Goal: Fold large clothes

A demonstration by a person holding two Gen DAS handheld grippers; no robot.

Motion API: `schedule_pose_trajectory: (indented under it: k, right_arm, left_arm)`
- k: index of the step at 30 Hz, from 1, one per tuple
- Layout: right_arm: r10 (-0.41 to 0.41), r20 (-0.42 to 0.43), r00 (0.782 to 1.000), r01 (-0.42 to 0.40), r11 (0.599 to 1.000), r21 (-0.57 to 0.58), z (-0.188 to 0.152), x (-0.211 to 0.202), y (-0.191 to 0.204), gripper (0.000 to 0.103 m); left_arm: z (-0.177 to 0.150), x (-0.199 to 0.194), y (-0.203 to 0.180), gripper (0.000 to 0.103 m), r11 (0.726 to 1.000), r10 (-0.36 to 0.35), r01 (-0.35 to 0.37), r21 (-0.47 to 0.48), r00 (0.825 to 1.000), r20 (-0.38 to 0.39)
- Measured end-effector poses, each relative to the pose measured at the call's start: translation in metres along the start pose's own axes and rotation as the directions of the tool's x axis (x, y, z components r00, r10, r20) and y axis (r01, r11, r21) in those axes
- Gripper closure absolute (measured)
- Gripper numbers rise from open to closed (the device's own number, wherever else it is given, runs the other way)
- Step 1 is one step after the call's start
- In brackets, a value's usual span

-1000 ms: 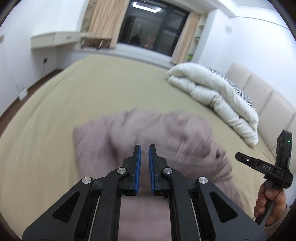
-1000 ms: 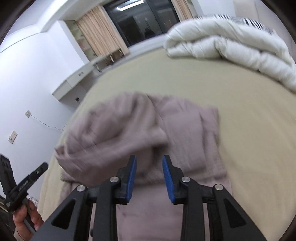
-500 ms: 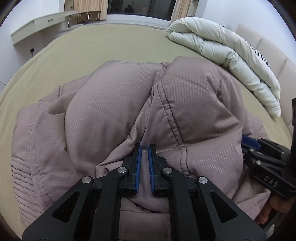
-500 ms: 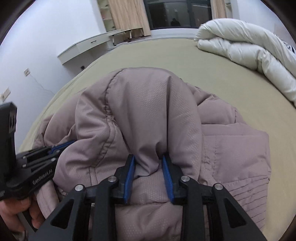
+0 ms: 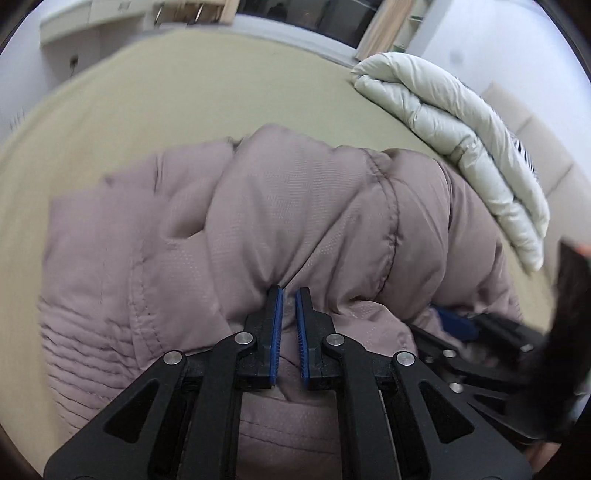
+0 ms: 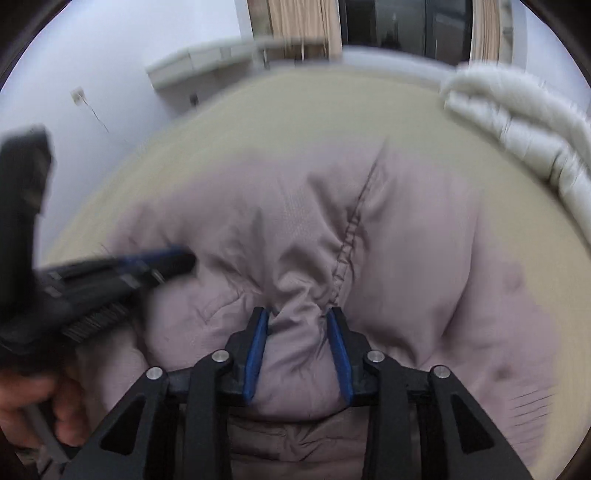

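Note:
A mauve padded jacket [image 5: 295,206] lies bunched on the beige bed [image 5: 184,92], its top layer puffed up and doubled over. My left gripper [image 5: 289,295] is shut, pinching a thin bit of the jacket at its near edge. In the right wrist view the jacket [image 6: 424,229] fills the middle, and my right gripper [image 6: 297,314] has a thick fold of it between its blue pads while the jaws are opening. The left gripper [image 6: 173,258] shows blurred at the left of that view. The right gripper [image 5: 454,321] pokes in low on the right of the left wrist view.
A folded white duvet [image 5: 461,122] lies at the bed's far right, in front of a padded headboard [image 5: 535,125]. A wall shelf [image 5: 92,14] and curtains stand beyond the bed. A hand [image 6: 22,398] grips the left tool's handle.
Both grippers have come down and forward with the jacket, whose upper part now lies folded over on the bed. The right jaws stand wider apart than before.

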State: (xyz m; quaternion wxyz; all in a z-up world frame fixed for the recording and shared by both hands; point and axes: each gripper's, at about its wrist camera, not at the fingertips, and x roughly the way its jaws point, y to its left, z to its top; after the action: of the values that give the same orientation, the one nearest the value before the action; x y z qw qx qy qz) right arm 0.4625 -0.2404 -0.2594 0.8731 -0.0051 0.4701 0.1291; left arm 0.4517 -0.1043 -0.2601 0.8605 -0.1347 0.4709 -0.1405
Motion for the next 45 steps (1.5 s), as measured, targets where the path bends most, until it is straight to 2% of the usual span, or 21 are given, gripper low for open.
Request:
schedule_pose_trajectory:
  k: [1, 4, 8, 10, 12, 14, 16, 18, 22, 23, 25, 28, 30, 31, 33, 35, 36, 38, 39, 41, 45]
  right_arm:
    - [0.027, 0.024, 0.999, -0.028, 0.999, 0.018, -0.006, 0.004, -0.006, 0.066]
    - [0.066, 0.023, 0.998, -0.068, 0.995, 0.077, 0.005, -0.017, -0.016, 0.067]
    - [0.022, 0.212, 0.977, -0.045, 0.994, 0.104, 0.041, -0.070, -0.036, 0.067]
    - [0.001, 0.245, 0.969, -0.033, 0.991, 0.129, 0.064, -0.075, -0.047, 0.066]
    - [-0.038, 0.221, 0.974, 0.008, 0.991, 0.135, 0.080, -0.057, -0.054, 0.066]
    - [-0.076, 0.120, 0.990, 0.059, 0.989, 0.136, 0.084, -0.018, -0.062, 0.065]
    - [-0.079, 0.005, 0.997, 0.077, 0.984, 0.162, 0.073, 0.028, -0.079, 0.066]
    - [-0.053, 0.055, 0.997, 0.041, 0.980, 0.194, 0.063, 0.041, -0.090, 0.068]
    - [-0.081, 0.028, 0.996, 0.076, 0.984, 0.164, 0.066, 0.037, -0.085, 0.068]
    - [-0.087, 0.024, 0.996, 0.082, 0.982, 0.169, 0.068, 0.027, -0.082, 0.068]
    - [-0.070, 0.106, 0.992, 0.049, 0.981, 0.188, 0.063, -0.012, -0.075, 0.068]
    - [-0.038, 0.224, 0.974, 0.002, 0.987, 0.160, 0.033, -0.068, -0.064, 0.051]
    - [-0.040, 0.258, 0.965, 0.005, 0.991, 0.136, 0.008, -0.081, -0.051, 0.017]
    - [-0.057, 0.241, 0.969, 0.032, 0.994, 0.106, -0.005, -0.075, -0.044, 0.014]
    - [-0.089, 0.136, 0.987, 0.081, 0.995, 0.062, -0.023, -0.039, -0.037, 0.014]
    - [-0.128, 0.135, 0.983, 0.124, 0.992, 0.034, -0.031, -0.018, -0.037, 0.013]
    - [-0.135, 0.131, 0.982, 0.130, 0.991, 0.041, -0.031, -0.020, -0.035, 0.013]
    - [-0.127, 0.104, 0.986, 0.117, 0.988, 0.099, -0.023, -0.027, -0.039, 0.016]
    - [-0.125, 0.099, 0.987, 0.113, 0.986, 0.120, -0.022, -0.035, -0.040, 0.021]
    - [-0.119, 0.114, 0.986, 0.100, 0.983, 0.155, -0.022, -0.059, -0.043, 0.022]
    - [-0.091, 0.201, 0.975, 0.052, 0.980, 0.193, -0.065, -0.127, -0.043, 0.007]
  left_arm:
    - [0.001, -0.009, 0.000, 0.096, 1.000, -0.006, 0.006, -0.015, 1.000, 0.012]
    - [0.009, -0.041, -0.011, 0.096, 0.999, 0.016, -0.021, 0.043, 0.994, 0.106]
    - [0.032, -0.062, -0.028, 0.096, 0.996, -0.012, -0.005, 0.092, 0.982, 0.187]
    - [0.040, -0.053, -0.042, 0.096, 0.991, 0.012, -0.037, 0.132, 0.983, 0.181]
    - [0.051, -0.032, -0.048, 0.096, 0.989, 0.037, -0.057, 0.139, 0.989, 0.142]
    - [0.052, -0.001, -0.046, 0.096, 0.987, 0.076, -0.084, 0.140, 0.995, 0.064]
    - [0.047, 0.025, -0.034, 0.096, 0.990, 0.067, -0.070, 0.122, 0.997, 0.027]
    - [0.045, 0.036, -0.031, 0.096, 0.989, 0.066, -0.069, 0.129, 0.997, 0.030]
    - [0.045, 0.025, -0.035, 0.096, 0.988, 0.076, -0.080, 0.130, 0.997, 0.036]
    - [0.041, 0.011, -0.036, 0.096, 0.990, 0.067, -0.073, 0.121, 0.996, 0.058]
    - [0.026, -0.003, -0.045, 0.096, 0.989, 0.055, -0.072, 0.128, 0.990, 0.128]
    - [-0.001, -0.032, -0.047, 0.096, 0.983, 0.088, -0.119, 0.140, 0.974, 0.210]
    - [-0.012, -0.019, -0.048, 0.096, 0.979, 0.116, -0.142, 0.149, 0.979, 0.170]
    - [-0.017, -0.003, -0.047, 0.096, 0.975, 0.139, -0.156, 0.156, 0.984, 0.116]
    - [-0.024, 0.011, -0.051, 0.096, 0.965, 0.168, -0.186, 0.184, 0.980, 0.110]
    - [-0.023, 0.014, -0.060, 0.096, 0.949, 0.213, -0.231, 0.214, 0.972, 0.101]
    - [-0.020, 0.013, -0.060, 0.096, 0.952, 0.210, -0.224, 0.207, 0.974, 0.088]
    - [-0.014, -0.007, -0.055, 0.095, 0.974, 0.164, -0.172, 0.145, 0.984, 0.066]
    - [-0.013, -0.023, -0.053, 0.095, 0.980, 0.146, -0.156, 0.121, 0.985, 0.090]
    - [-0.021, -0.067, -0.050, 0.095, 0.979, 0.137, -0.158, 0.128, 0.978, 0.159]
    - [-0.060, -0.136, -0.040, 0.095, 0.974, 0.148, -0.175, 0.142, 0.971, 0.187]
